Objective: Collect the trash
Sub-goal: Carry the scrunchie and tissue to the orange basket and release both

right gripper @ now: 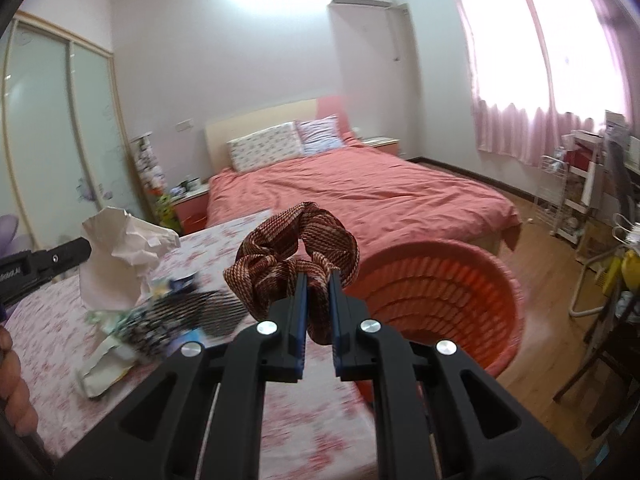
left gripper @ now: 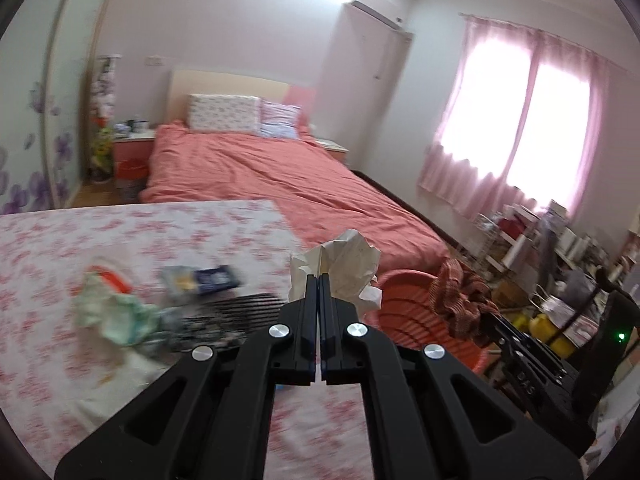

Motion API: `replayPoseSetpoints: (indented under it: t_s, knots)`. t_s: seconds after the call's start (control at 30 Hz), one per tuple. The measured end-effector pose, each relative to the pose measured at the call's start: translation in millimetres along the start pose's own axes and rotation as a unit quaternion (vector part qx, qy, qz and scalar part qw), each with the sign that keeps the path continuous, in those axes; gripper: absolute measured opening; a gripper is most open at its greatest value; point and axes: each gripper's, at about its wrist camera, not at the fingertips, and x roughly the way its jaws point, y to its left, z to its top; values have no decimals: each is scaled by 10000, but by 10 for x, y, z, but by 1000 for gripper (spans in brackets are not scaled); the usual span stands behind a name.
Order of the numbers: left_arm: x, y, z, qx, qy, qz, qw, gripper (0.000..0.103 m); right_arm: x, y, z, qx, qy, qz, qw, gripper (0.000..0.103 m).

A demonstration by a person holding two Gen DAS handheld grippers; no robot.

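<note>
Left gripper (left gripper: 319, 280) pinches crumpled tissue (left gripper: 344, 264) — light, crushable; right gripper (right gripper: 319, 280) clamps soft scrunchie (right gripper: 292, 240) — both near the basket (right gripper: 460, 280).

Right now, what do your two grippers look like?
Both the left gripper and right gripper are matte black plastic with angular, cut-out linkage arms, round silver bolt heads at the joints and blue pads lining the inner fingers. No cables or sleeves show.

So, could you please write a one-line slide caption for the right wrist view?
Right gripper shut on a striped brown scrunchie beside the orange basket.
</note>
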Motion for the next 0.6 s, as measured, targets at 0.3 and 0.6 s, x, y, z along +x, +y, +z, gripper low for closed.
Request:
replayPoseSetpoints:
  t_s: [0.3,0.6]
  knots:
    - [663,-701,-117,311,366,-712,9963,0,226,-674,34,287,-83,-584,9978,11]
    - [1198,-1172,-236,455,768,-1125,9896,0,496,-1191,-28,596,-2,-815,9949,11]
